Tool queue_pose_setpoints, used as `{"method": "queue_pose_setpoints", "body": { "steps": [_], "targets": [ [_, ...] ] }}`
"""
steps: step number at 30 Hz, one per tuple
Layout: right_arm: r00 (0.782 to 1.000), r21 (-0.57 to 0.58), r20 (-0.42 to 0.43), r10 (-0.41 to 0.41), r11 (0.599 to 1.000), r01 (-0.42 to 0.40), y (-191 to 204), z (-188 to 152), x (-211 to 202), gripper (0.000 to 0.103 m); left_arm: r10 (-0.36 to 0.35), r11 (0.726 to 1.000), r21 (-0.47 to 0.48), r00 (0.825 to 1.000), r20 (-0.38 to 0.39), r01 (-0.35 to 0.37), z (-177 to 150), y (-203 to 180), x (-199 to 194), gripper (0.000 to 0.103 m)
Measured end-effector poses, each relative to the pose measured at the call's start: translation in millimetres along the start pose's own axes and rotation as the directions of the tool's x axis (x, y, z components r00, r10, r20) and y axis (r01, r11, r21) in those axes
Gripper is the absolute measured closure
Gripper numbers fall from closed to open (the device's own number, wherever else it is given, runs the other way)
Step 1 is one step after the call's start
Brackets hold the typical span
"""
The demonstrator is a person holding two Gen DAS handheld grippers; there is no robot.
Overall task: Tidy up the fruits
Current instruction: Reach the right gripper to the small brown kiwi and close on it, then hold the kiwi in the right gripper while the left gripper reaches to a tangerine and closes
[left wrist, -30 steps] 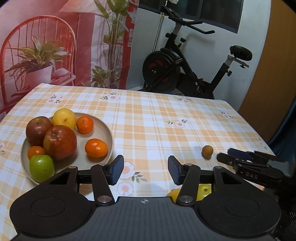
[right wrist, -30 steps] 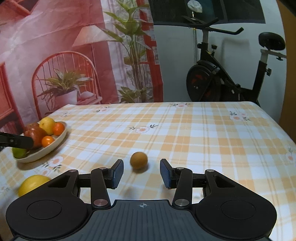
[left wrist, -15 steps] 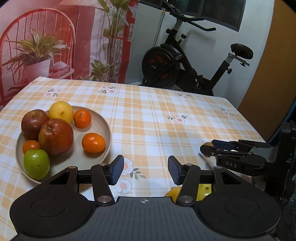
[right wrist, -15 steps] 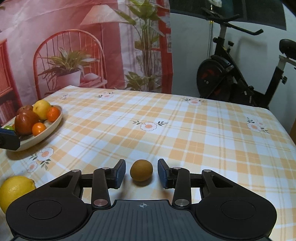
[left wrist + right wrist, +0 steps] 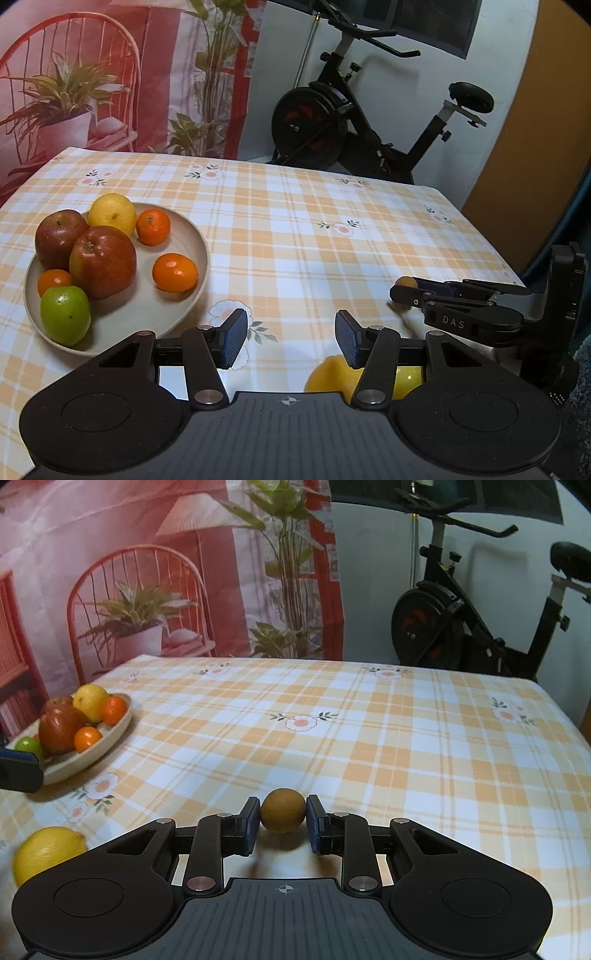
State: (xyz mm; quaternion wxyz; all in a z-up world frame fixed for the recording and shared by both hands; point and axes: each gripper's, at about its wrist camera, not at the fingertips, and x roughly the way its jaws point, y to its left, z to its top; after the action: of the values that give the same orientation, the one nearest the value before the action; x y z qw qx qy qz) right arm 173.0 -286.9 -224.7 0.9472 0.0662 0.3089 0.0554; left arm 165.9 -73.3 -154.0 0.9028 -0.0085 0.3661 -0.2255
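Brown fruit (image 5: 283, 811) pinched by right gripper (image 5: 283, 821), angled downward

We see the left claw (image 5: 290, 338) open over the tabletop (image 5: 314, 240); plate (image 5: 192, 295) of fruit at left; right claw (image 5: 404, 291) pinching a small brown fruit (image 5: 405, 281).

- A desk (image 5: 406, 746) fills the scene, covered by an orange-and-white checked cloth printed with small flowers.
- A pale round plate (image 5: 192, 251) sits on the desk at the near left, holding apples, oranges, a lemon and a green fruit.
- A loose yellow lemon (image 5: 48, 853) lies on the cloth near the front edge, apart from the plate.
- A small brown round fruit (image 5: 283, 811) is at the near centre of the desk; whether it rests on the cloth cannot be told.
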Motion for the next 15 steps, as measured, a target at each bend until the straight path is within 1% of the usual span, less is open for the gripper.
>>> {"method": "queue_pose_setpoints", "body": {
  "steps": [5, 8, 15],
  "targets": [
    [0.999, 0.043, 0.028, 0.023, 0.999, -0.024, 2.4, -12.4, -22.0, 0.079, -0.011, 1.000, -0.006, 1.000, -0.018, 0.011, -9.1, -1.4, -4.2, 0.048],
    [0.998, 0.060, 0.050, 0.025, 0.998, -0.028, 4.5, -19.6, -34.7, 0.079, -0.013, 1.000, -0.026, 0.999, -0.030, 0.013, -12.5, 0.7, -7.6, 0.048],
    [0.998, 0.058, 0.059, 0.029, 0.998, -0.033, 8.4, -23.5, -46.9, 0.079, -0.032, 0.999, -0.044, 0.999, -0.036, 0.030, -18.2, -1.0, -18.1, 0.048]
  ]
}}
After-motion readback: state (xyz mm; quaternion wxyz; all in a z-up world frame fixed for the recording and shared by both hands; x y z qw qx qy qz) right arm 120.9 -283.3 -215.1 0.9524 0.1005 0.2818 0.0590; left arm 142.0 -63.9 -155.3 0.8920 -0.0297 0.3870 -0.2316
